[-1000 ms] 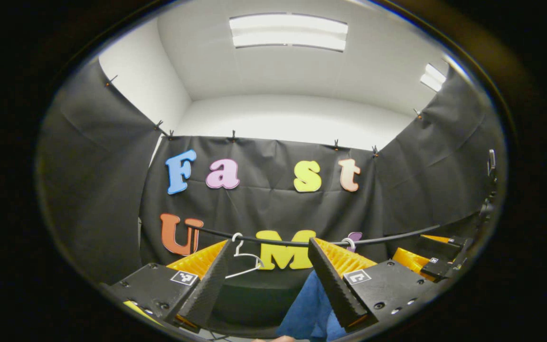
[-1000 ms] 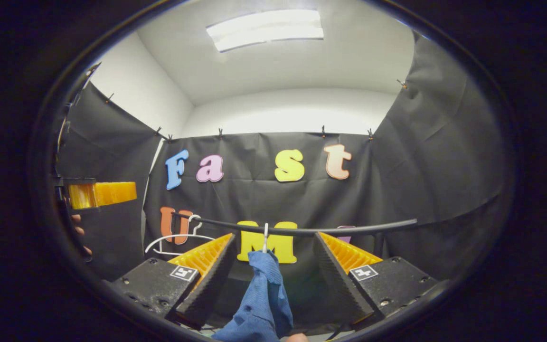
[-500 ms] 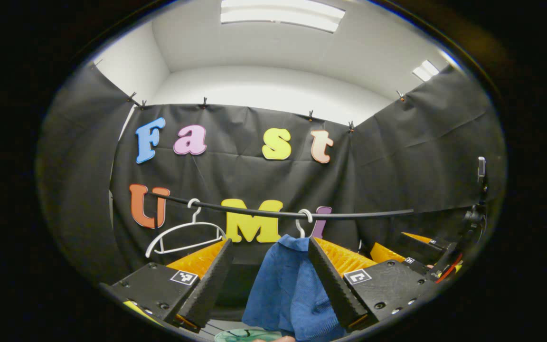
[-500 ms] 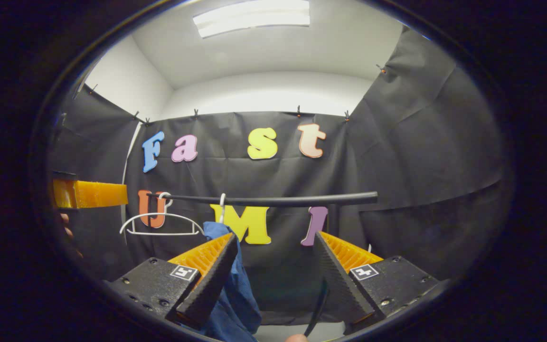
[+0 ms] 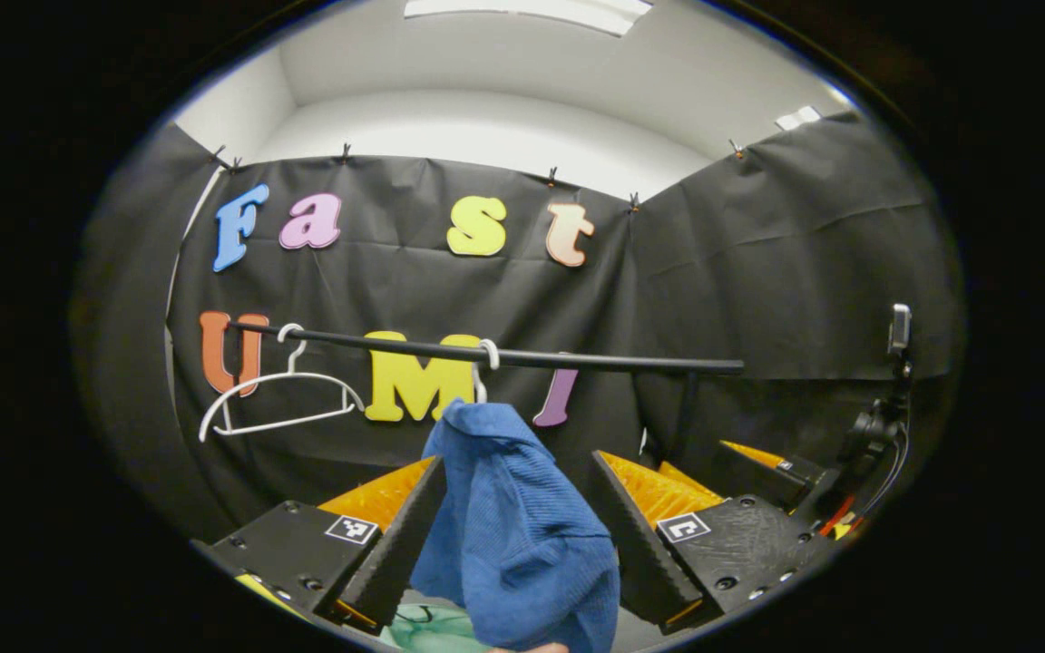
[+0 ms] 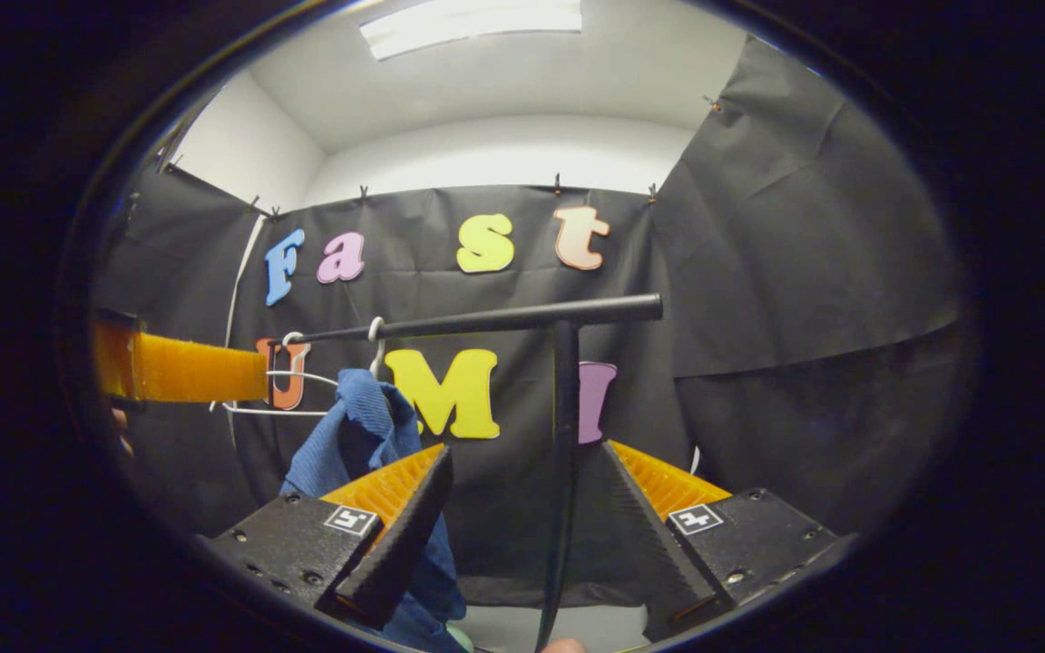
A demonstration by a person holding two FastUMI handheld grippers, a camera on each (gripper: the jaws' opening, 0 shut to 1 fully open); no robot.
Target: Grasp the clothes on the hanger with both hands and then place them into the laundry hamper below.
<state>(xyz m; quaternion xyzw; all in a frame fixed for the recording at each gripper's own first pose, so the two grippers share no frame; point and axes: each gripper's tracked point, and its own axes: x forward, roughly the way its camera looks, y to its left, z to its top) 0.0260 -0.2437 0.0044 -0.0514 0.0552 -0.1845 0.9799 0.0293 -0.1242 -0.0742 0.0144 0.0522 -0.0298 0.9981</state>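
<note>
A blue garment (image 5: 513, 526) hangs from a white hanger whose hook (image 5: 487, 354) sits on the black rail (image 5: 595, 361). In the left gripper view my left gripper (image 5: 516, 460) is open, and the cloth hangs between its two fingers without being pinched. In the right gripper view the blue garment (image 6: 350, 435) is left of my right gripper (image 6: 527, 447), partly behind its left finger. The right gripper is open with nothing between its fingers. The left gripper's finger (image 6: 187, 367) shows at the left edge of that view.
An empty white hanger (image 5: 278, 399) hangs further left on the rail. The rail's upright post (image 6: 564, 453) stands just beyond the right gripper's fingers. A pale green rim (image 5: 432, 628) shows below the garment. A small camera on a stand (image 5: 896, 363) is at the right.
Both views have swung down and to the right. The garment has come between the left gripper's fingers and slid left past the right gripper's, where the rail post now stands.
</note>
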